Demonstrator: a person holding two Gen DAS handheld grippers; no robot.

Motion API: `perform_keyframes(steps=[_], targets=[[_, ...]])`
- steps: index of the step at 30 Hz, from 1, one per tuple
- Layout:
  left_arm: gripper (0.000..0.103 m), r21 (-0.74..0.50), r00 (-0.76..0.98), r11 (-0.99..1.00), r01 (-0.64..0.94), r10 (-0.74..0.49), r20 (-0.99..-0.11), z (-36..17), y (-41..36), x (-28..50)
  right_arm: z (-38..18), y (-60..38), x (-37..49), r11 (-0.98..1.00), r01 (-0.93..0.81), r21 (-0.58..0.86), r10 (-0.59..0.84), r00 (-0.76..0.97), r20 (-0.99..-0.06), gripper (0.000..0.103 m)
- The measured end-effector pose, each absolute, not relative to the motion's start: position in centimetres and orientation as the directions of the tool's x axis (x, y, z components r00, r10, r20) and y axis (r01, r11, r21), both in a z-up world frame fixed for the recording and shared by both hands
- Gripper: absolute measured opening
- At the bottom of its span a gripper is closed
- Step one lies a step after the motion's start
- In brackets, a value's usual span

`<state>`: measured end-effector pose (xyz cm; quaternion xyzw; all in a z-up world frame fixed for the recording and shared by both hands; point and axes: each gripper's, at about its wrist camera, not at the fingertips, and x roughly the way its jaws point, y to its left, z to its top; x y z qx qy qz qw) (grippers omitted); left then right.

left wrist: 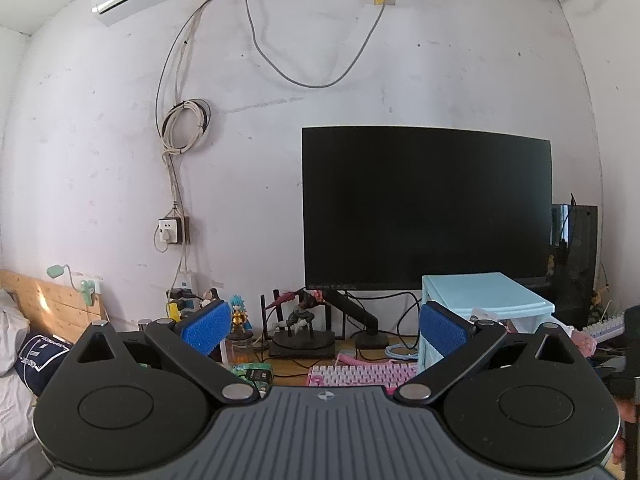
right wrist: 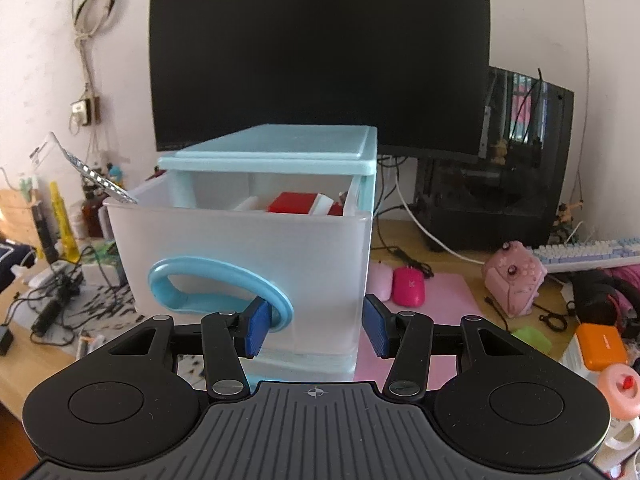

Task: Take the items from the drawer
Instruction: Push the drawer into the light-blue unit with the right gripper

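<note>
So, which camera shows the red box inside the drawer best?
The right wrist view. It looks over the pulled-out drawer front, so the red box shows inside, near the back. In the left wrist view the drawer unit stands behind the gripper's right finger; the red box cannot be made out there.

Left gripper (left wrist: pixel 322 322): held level, jaws spread wide, nothing between them. Right gripper (right wrist: pixel 316 326): held level, jaws parted, blue pads (right wrist: pixel 256 328) gripping nothing.
</note>
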<state>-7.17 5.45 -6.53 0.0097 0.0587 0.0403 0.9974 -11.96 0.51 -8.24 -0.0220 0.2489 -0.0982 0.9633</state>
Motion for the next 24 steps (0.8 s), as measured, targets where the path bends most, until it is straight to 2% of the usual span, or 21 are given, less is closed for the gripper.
perform_keyframes(steps=[12,24], targets=[[0.103,0.016,0.989,0.996,-0.086,0.088,-0.120,-6.5,5.3,-6.1,-8.6,-1.1,-7.0,0.974,0.198,-0.112,-0.228,0.854,-0.468,0.054],[0.103,-0.001,0.989,0.998,-0.066,0.065,-0.130,-6.7,4.6,-4.7,-8.7,-0.9,-6.8,0.968,0.222,-0.120,-0.253,0.851,-0.461,0.054]])
